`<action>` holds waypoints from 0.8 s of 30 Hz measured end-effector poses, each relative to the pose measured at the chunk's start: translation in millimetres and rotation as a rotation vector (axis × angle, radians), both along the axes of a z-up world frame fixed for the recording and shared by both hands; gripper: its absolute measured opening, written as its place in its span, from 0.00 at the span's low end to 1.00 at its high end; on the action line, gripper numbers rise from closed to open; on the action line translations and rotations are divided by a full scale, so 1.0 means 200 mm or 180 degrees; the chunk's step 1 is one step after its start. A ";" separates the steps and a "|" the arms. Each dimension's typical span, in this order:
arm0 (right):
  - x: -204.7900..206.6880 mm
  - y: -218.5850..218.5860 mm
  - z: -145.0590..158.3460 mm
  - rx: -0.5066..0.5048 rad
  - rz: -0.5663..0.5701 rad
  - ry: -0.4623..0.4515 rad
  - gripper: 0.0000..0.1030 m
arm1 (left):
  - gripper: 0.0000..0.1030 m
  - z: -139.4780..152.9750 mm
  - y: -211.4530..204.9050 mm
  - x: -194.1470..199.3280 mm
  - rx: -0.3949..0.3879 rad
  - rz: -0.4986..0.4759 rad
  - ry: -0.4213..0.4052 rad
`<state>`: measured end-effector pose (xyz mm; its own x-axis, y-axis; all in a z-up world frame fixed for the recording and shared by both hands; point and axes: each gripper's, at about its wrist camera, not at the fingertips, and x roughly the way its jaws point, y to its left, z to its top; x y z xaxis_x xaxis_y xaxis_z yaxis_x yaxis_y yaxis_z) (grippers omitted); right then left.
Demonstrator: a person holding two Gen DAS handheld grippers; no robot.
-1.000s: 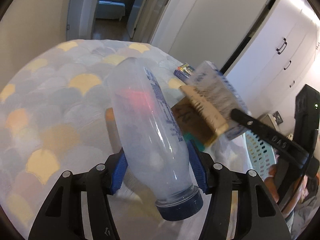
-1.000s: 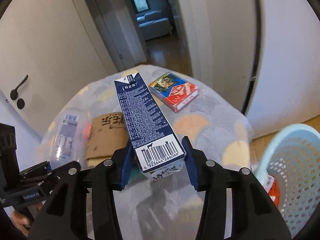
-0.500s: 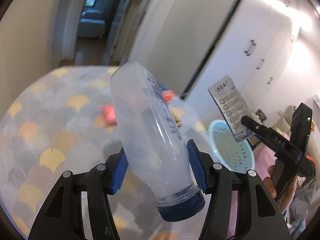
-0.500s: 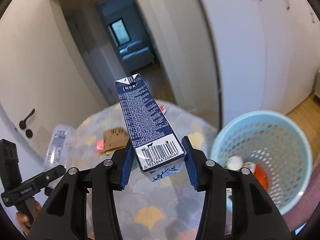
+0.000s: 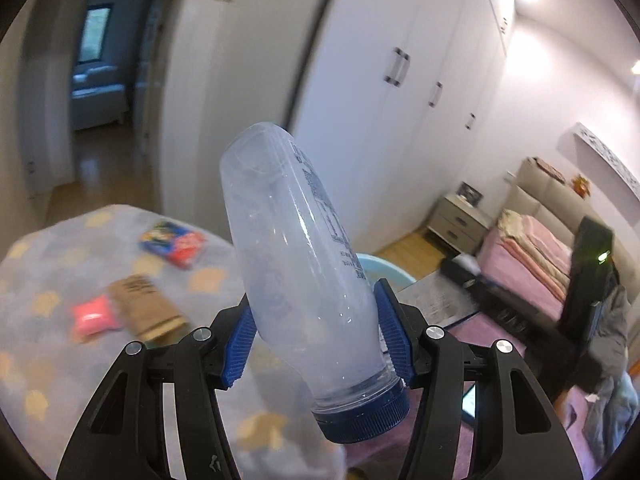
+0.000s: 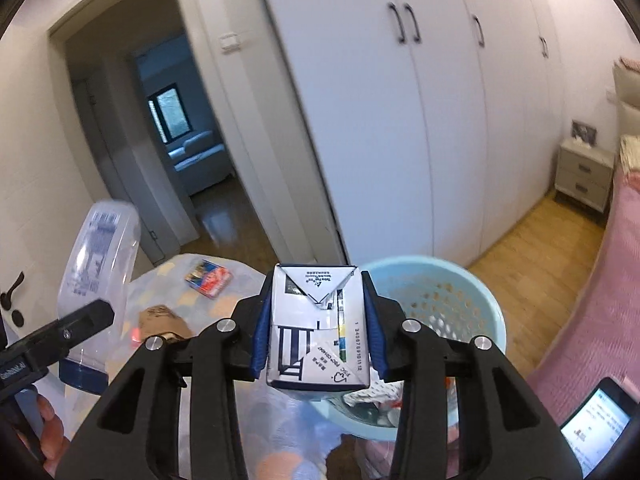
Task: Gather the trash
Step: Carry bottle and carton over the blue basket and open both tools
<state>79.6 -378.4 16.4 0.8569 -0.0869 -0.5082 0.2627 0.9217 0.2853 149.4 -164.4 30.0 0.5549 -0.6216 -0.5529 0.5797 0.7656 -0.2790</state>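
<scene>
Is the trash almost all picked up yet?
Partly. The blue basket already holds some scraps. The left gripper holds a plastic bottle and the right gripper a milk carton, neither dropped in. A brown cup sleeve, pink packet and colorful box remain on the table.

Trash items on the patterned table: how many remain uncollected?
3: the colourful packet farthest back, the brown cardboard piece nearer, and the pink wrapper touching the cardboard's left side. The held bottle may hide more.
</scene>
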 end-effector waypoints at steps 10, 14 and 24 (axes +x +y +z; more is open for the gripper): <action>0.05 -0.29 -0.30 0.0507 -0.0414 0.0312 0.35 | 0.53 -0.33 -0.37 0.14 0.0308 -0.0246 0.0297; 0.03 -0.32 -0.30 0.0408 -0.0590 0.0324 0.36 | 0.53 -0.40 -0.45 0.18 0.0322 -0.0315 0.0349; -0.01 -0.36 -0.34 0.0464 -0.0620 0.0299 0.56 | 0.65 -0.44 -0.49 0.16 0.0285 -0.0353 0.0343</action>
